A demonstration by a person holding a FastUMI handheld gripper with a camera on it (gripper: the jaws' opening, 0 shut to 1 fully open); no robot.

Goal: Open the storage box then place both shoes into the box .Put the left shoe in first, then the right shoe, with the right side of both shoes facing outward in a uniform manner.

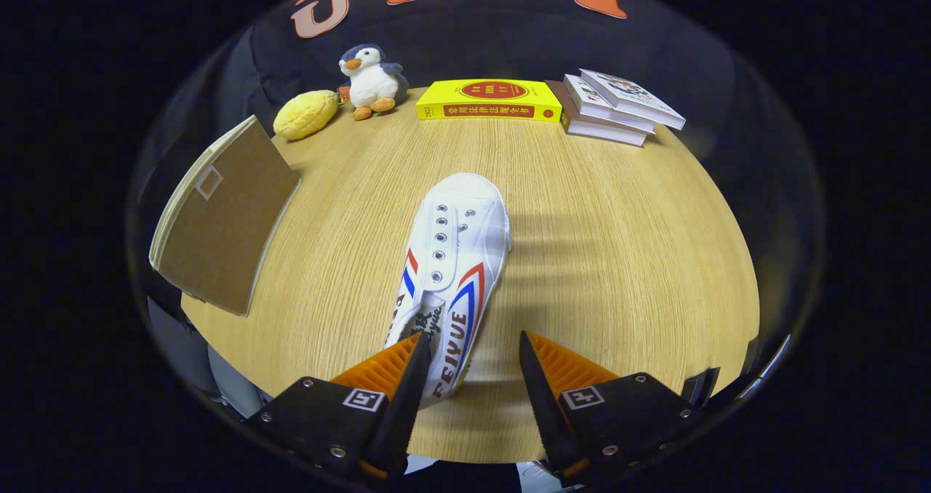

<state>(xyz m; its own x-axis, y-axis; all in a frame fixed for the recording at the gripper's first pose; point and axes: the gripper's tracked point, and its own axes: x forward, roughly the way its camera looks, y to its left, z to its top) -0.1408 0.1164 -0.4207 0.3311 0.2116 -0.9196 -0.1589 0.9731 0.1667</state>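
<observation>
Your hand-held gripper (469, 347) sits low over the near edge of the worktop (618, 260), fingers spread apart, nothing clamped. The white shoe (454, 260) lies on the worktop, toe pointing away from you towards the books, heel end at the fingers. The heel sits in the gap between them but off to the left: the left finger (396, 377) overlaps the heel area, the right finger (542, 384) stands clear of the shoe with bare wood between. Can't tell if the left finger actually touches the shoe or just hangs above it.

The shoe has red and blue stripes on both sides, metal eyelets and no laces that I can make out.

To the left of the shoe, well apart, the brown storage box (222, 217) sits at the worktop's left edge, its flat brown face towards you; whether it is open can't be judged from this angle.

Along the far edge: a yellow plush lump (305, 115), a plush penguin (371, 78) just beside it, a yellow book (489, 100) lying flat, then a stack of books (614, 107) touching or nearly touching it.
</observation>
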